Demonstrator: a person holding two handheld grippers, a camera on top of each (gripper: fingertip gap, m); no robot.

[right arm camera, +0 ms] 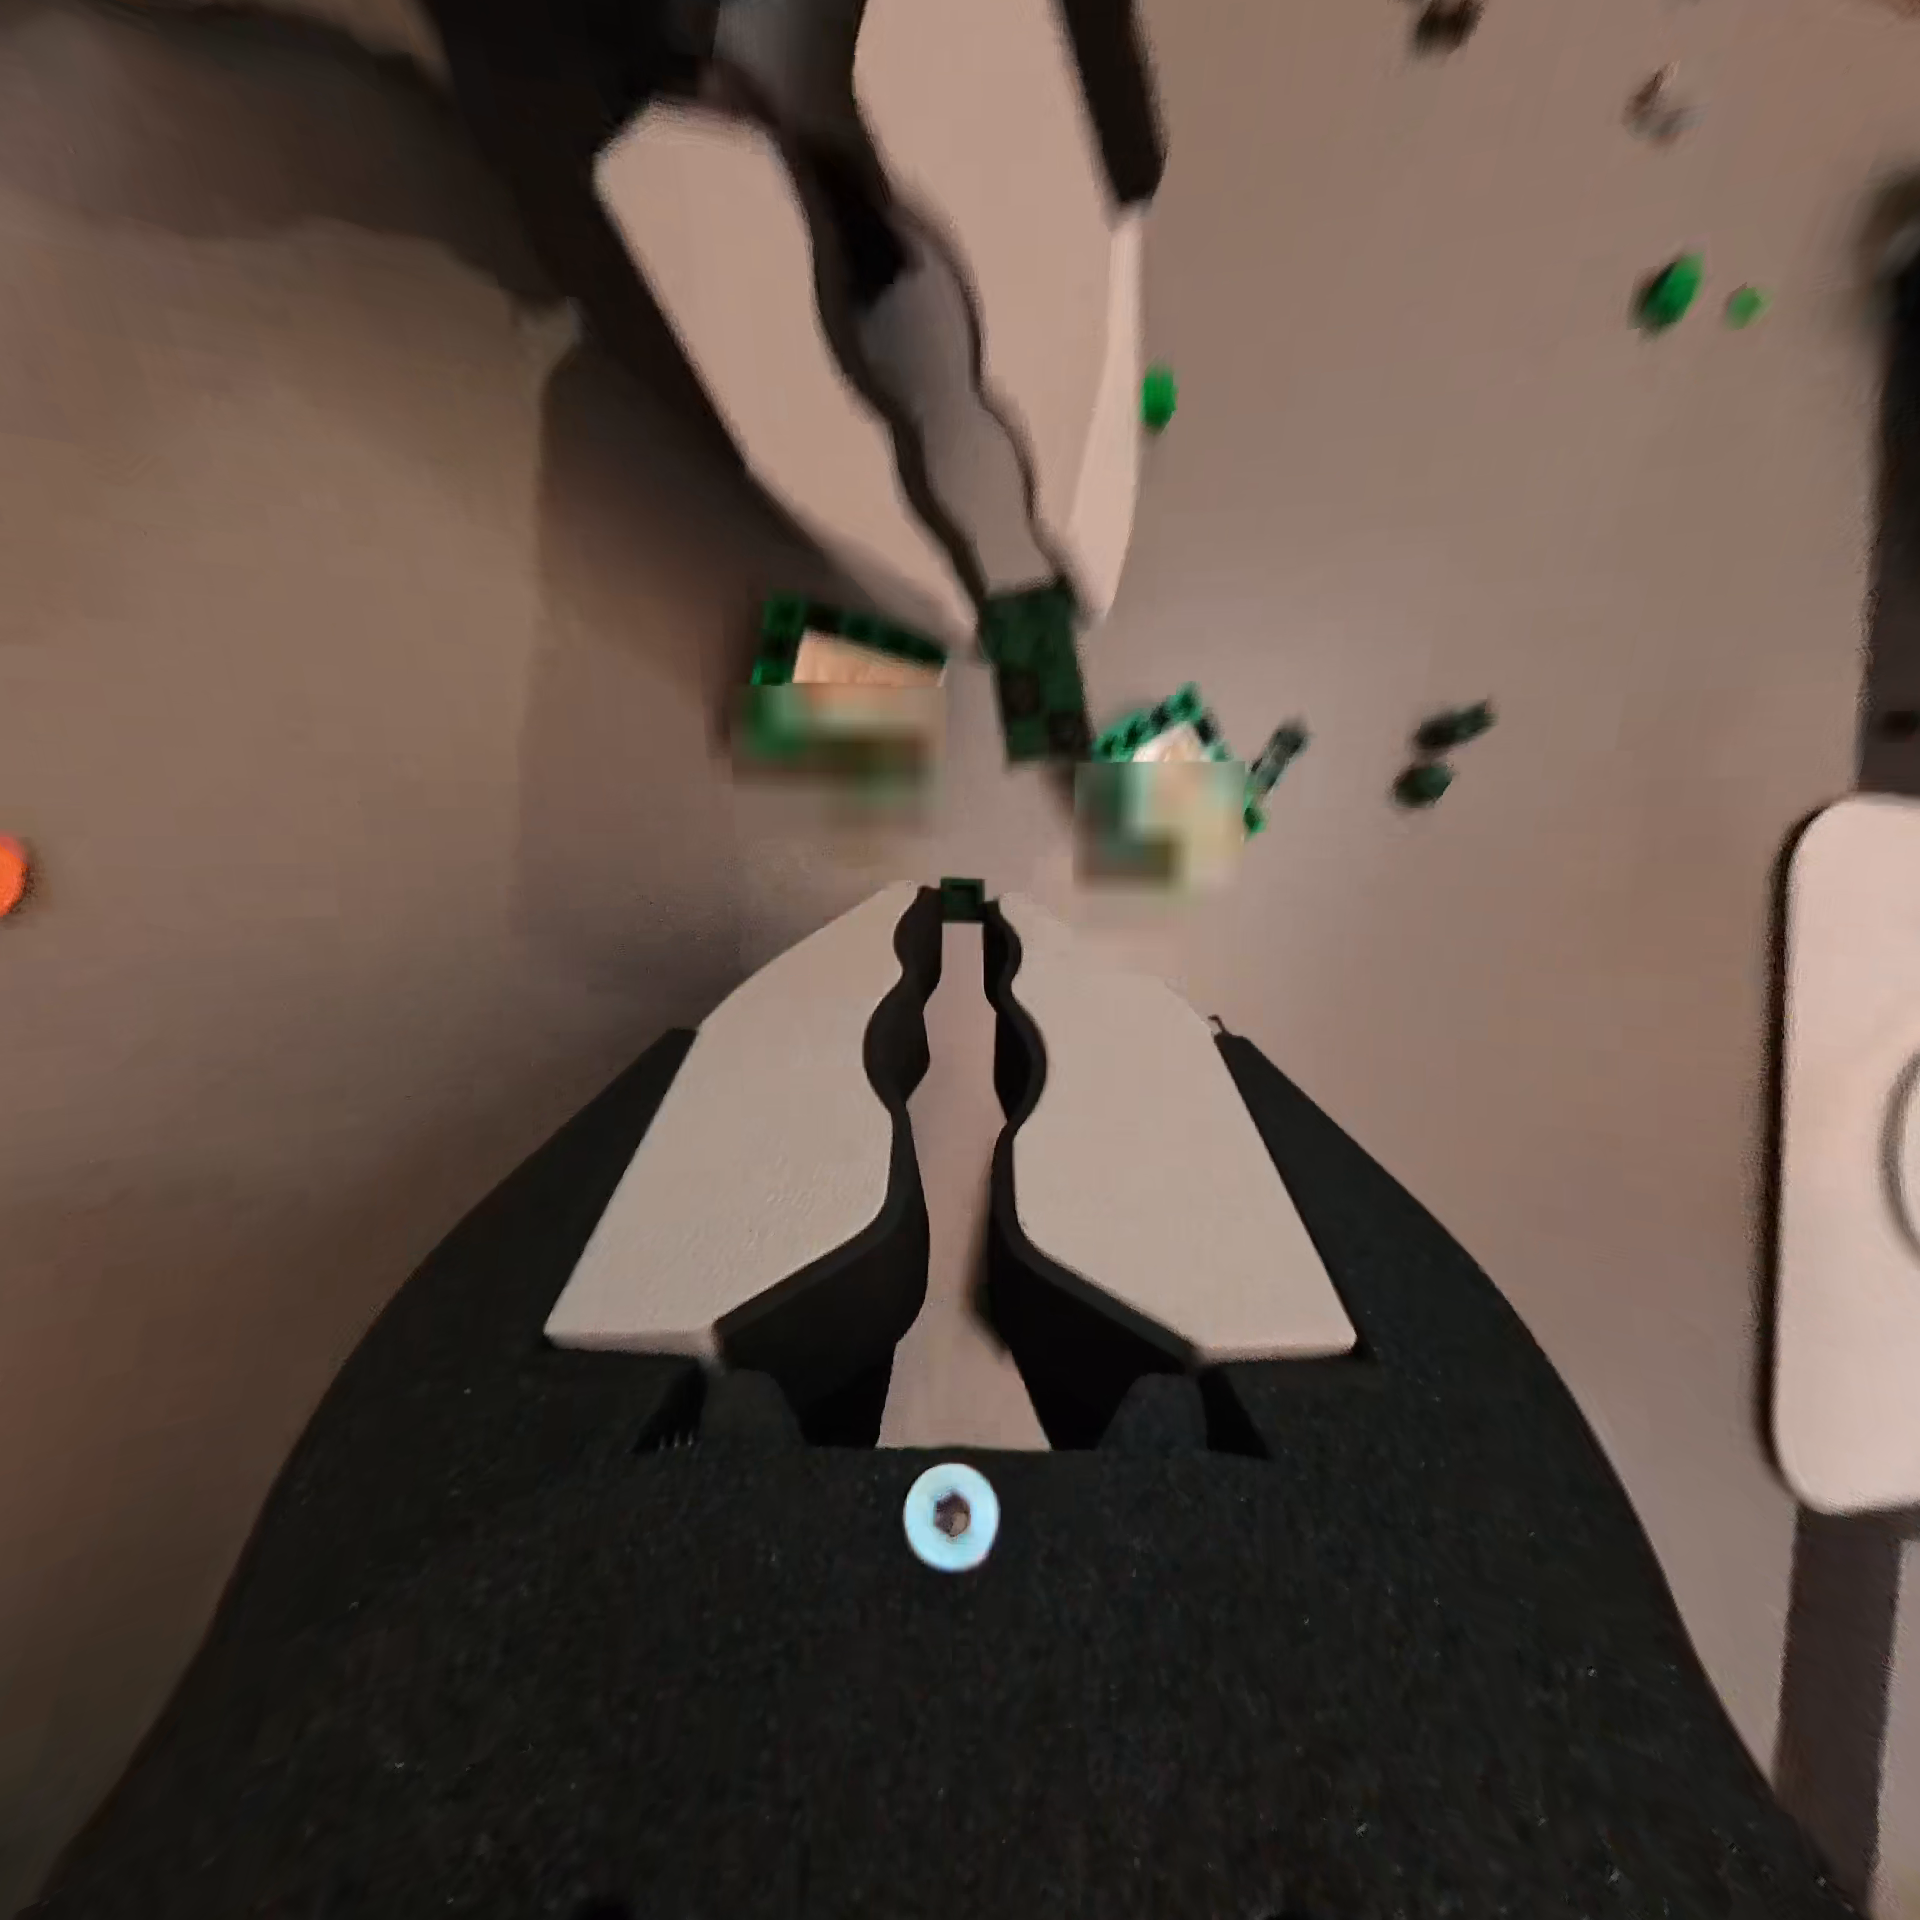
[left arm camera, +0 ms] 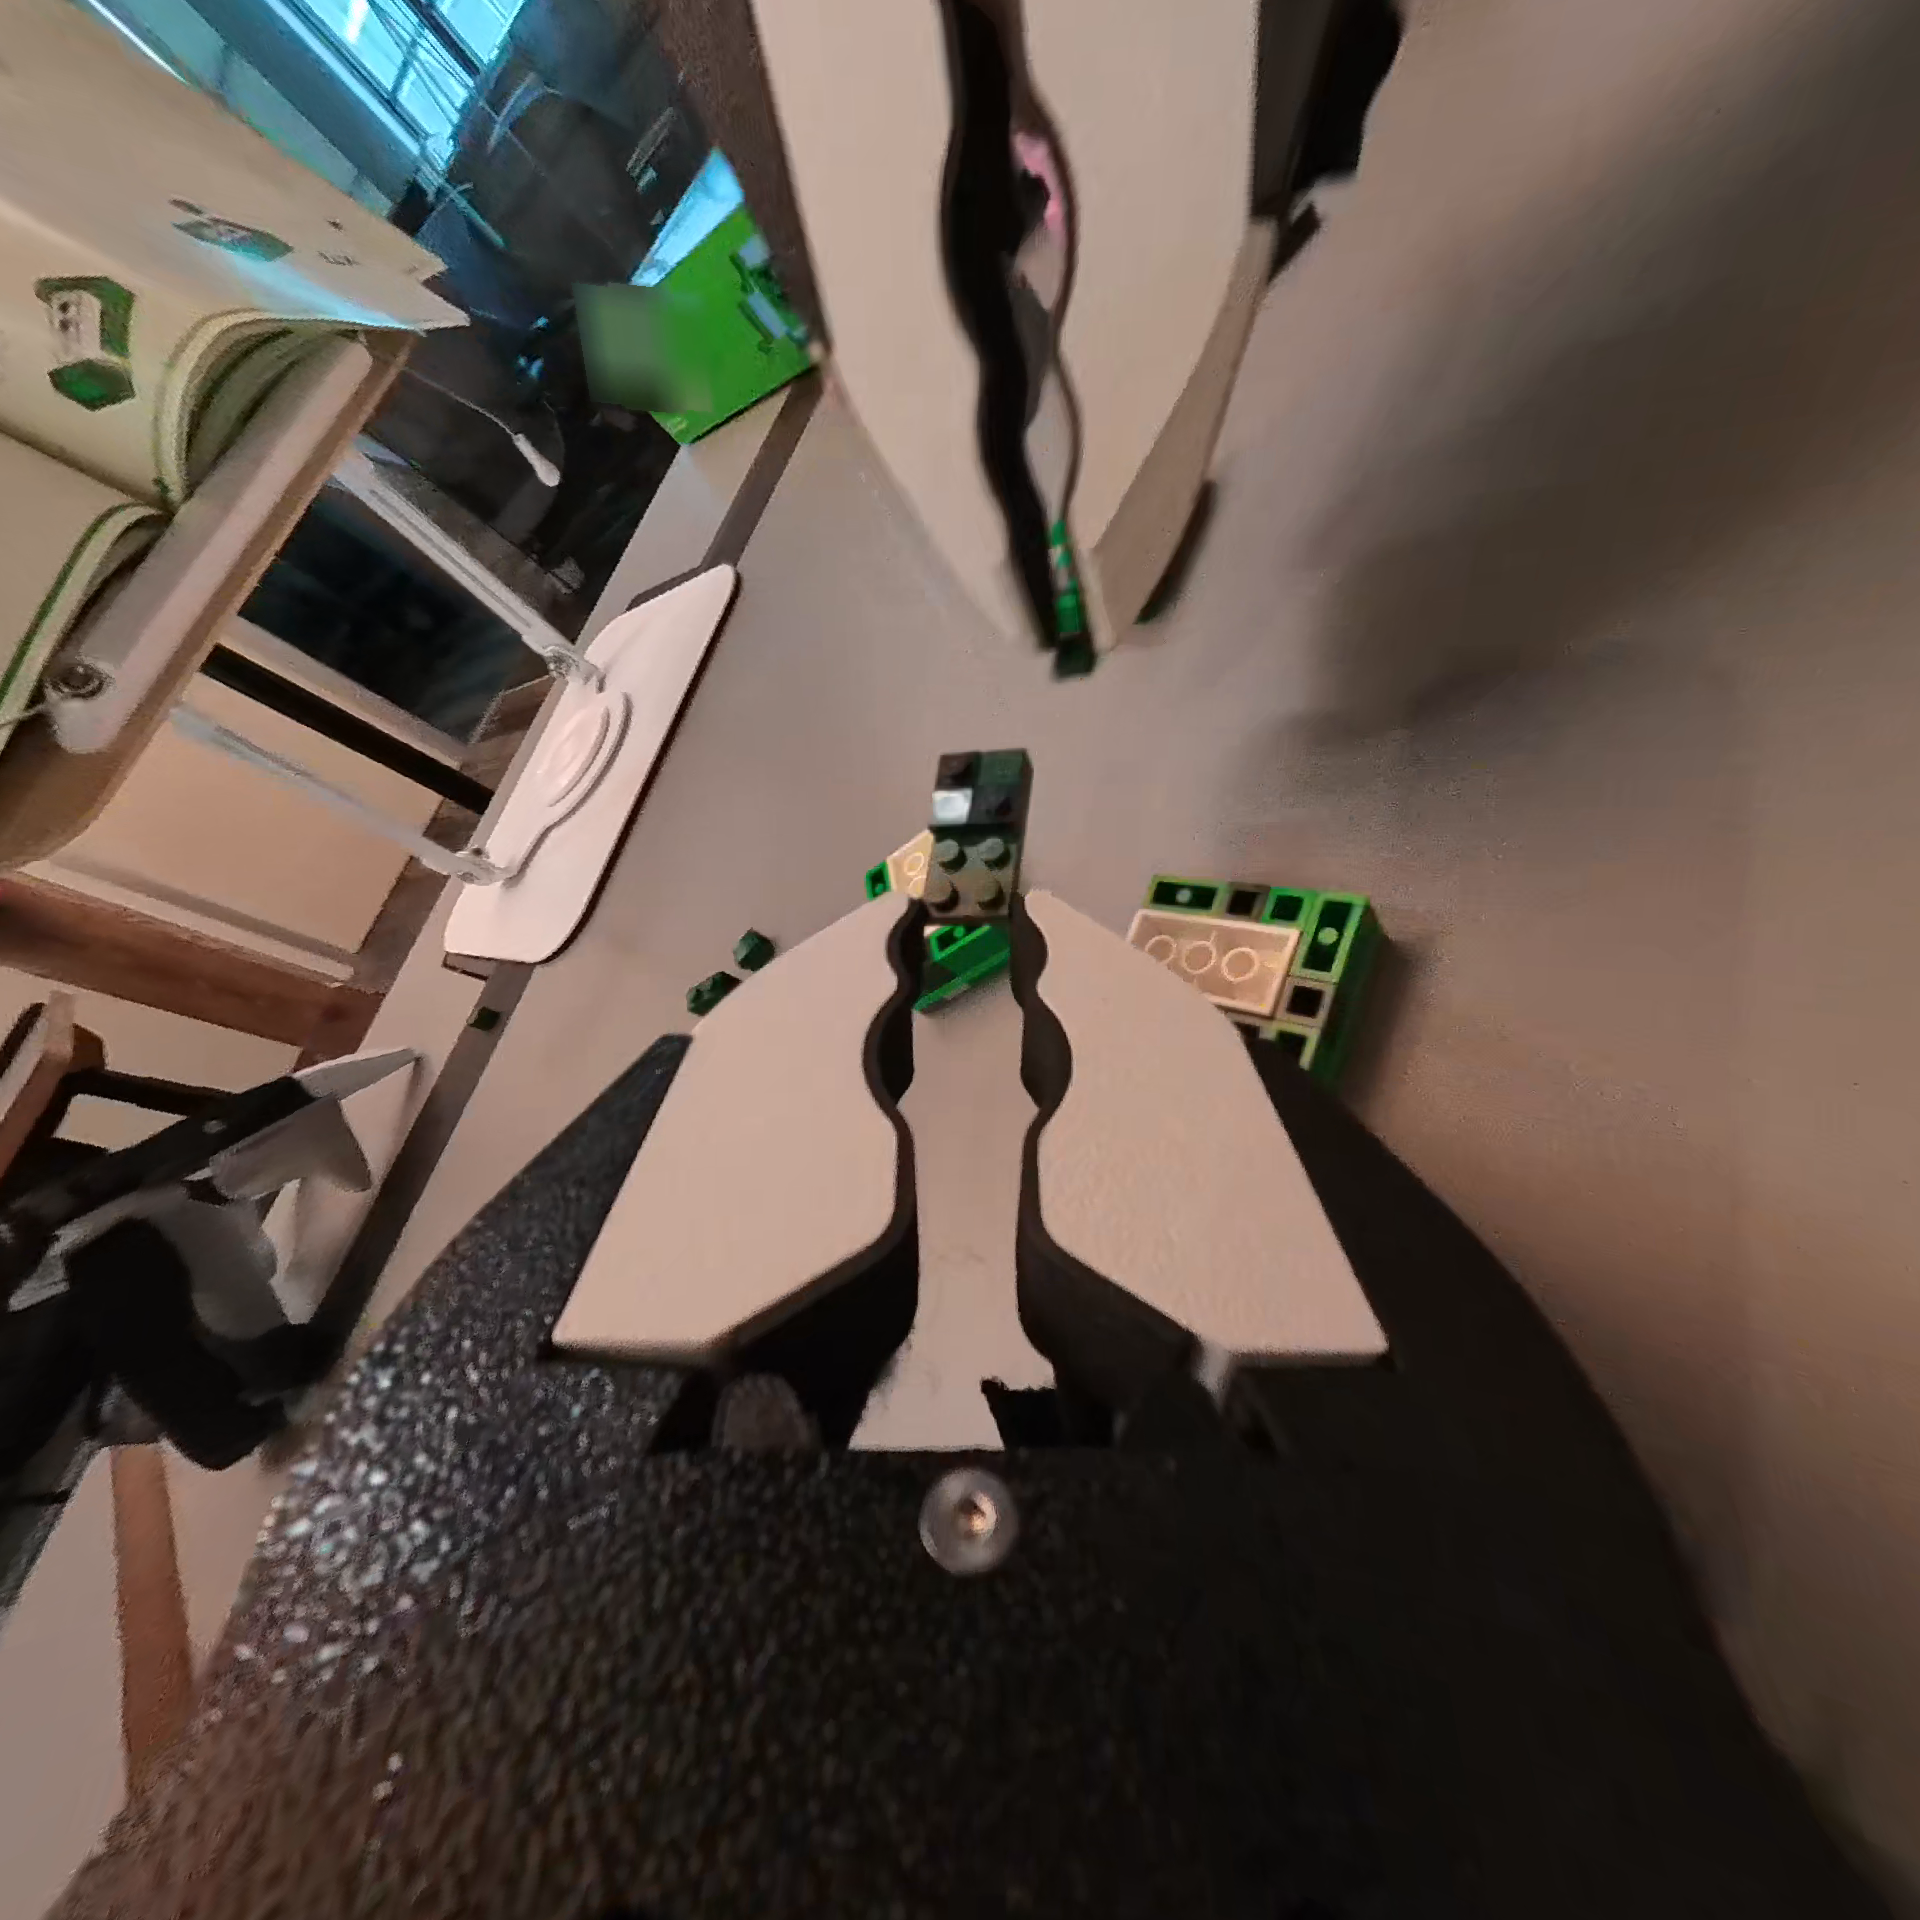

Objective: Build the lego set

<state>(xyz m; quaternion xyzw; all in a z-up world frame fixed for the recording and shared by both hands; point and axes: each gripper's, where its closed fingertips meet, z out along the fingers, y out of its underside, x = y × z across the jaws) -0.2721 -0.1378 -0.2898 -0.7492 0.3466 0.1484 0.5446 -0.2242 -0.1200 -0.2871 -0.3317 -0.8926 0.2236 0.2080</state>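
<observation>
My left gripper (left arm camera: 966, 920) is shut on a small dark green and grey studded Lego stack (left arm camera: 982, 821) and holds it above the grey table. In the right wrist view the stack (right arm camera: 1039, 686) shows as a dark green plate at the left gripper's tips (right arm camera: 1023, 603). My right gripper (right arm camera: 961, 904) is shut on a tiny dark green brick (right arm camera: 961, 896). In the left wrist view the right gripper (left arm camera: 1065, 613) points down from the top, a short way beyond the stack and apart from it. A green and tan build (left arm camera: 1247, 961) lies on the table to the right.
A second green and tan piece (right arm camera: 1164, 727) lies under the stack. Loose dark green bricks (left arm camera: 727, 966) lie to the left. A white lamp base (left arm camera: 592, 769) sits near the table edge, with an open instruction booklet (left arm camera: 125, 343) beyond it. The right wrist view is motion-blurred. The gap from one gripper's tips to the other's is roughly 6 centimetres.
</observation>
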